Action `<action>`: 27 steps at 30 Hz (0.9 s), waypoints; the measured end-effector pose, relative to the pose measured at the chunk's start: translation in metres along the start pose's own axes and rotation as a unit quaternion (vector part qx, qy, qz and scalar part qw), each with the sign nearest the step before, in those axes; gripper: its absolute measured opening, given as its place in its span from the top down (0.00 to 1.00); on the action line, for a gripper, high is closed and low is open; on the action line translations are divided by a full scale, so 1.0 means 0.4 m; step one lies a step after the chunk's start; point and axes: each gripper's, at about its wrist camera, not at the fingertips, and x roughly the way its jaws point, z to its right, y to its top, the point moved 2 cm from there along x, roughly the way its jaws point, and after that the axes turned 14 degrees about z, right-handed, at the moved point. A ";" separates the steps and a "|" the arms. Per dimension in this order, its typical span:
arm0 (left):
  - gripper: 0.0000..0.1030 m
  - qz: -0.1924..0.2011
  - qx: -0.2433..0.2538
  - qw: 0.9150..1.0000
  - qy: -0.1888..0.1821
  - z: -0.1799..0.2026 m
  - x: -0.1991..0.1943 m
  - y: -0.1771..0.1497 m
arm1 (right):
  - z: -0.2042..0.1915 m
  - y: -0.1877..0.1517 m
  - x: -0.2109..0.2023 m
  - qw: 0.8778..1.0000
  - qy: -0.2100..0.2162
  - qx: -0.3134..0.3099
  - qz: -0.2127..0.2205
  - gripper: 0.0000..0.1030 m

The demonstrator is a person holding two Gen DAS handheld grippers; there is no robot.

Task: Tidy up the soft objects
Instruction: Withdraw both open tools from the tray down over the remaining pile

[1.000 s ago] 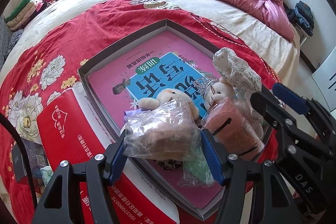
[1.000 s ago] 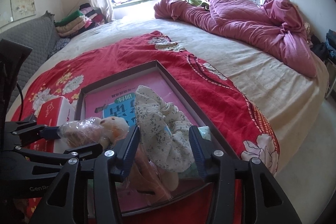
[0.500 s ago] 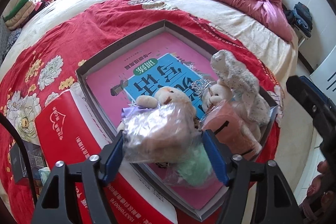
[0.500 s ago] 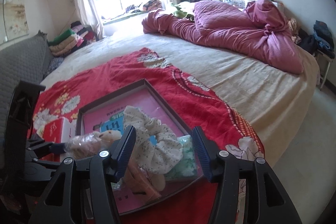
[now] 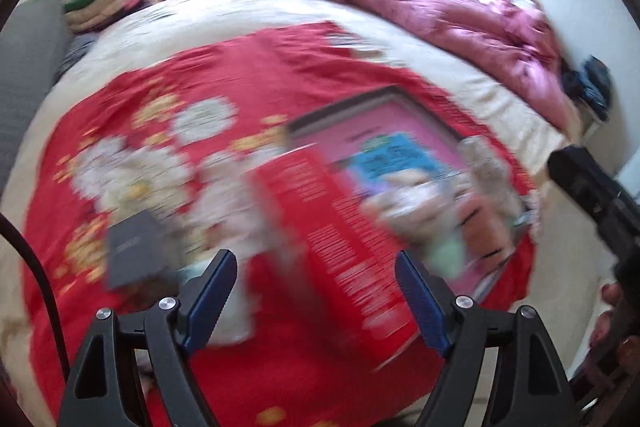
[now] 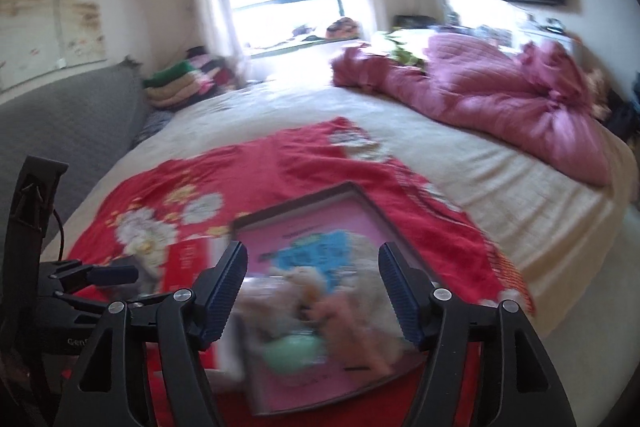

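A blurred heap of soft toys lies in the near end of a dark-rimmed shallow box [image 5: 340,107] with a pink book in it. The heap holds a bagged beige plush [image 5: 416,203], a pink toy [image 5: 486,227], a green piece [image 5: 448,257] and a flowered cloth [image 5: 480,159]. My left gripper [image 5: 316,297] hangs over the red blanket left of the box, jaws opening, nothing between them. My right gripper [image 6: 312,293] hovers above the bagged plush [image 6: 276,307] and pink toy [image 6: 344,323], jaws opening, pads clear of them.
A red carton [image 5: 340,235] lies against the box's left side, and a small dark box [image 5: 136,247] sits further left on the flowered red blanket [image 5: 240,75]. A crumpled pink quilt [image 6: 500,95] fills the bed's far right. Folded clothes [image 6: 180,83] and a grey sofa [image 6: 72,115] stand at the left.
Left gripper let go of the bagged plush and swung left and up. Right gripper let go of the flowered cloth and rose. Both jaws stand wider; the toys stay in the box.
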 end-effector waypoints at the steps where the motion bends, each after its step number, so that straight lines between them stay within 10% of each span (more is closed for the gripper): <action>1: 0.21 -0.002 -0.005 1.000 0.011 -0.036 -0.014 -0.014 | -0.036 -0.001 0.006 1.000 0.020 -0.003 -0.003 0.31; 11: 0.20 -0.043 -0.038 0.994 0.091 -0.350 -0.064 -0.194 | -0.390 -0.078 0.093 0.989 0.117 -0.042 -0.078 0.31; 27: 0.17 -0.060 -0.039 0.997 0.042 -0.430 0.013 -0.295 | -0.516 -0.292 0.265 0.970 0.033 -0.121 -0.210 0.30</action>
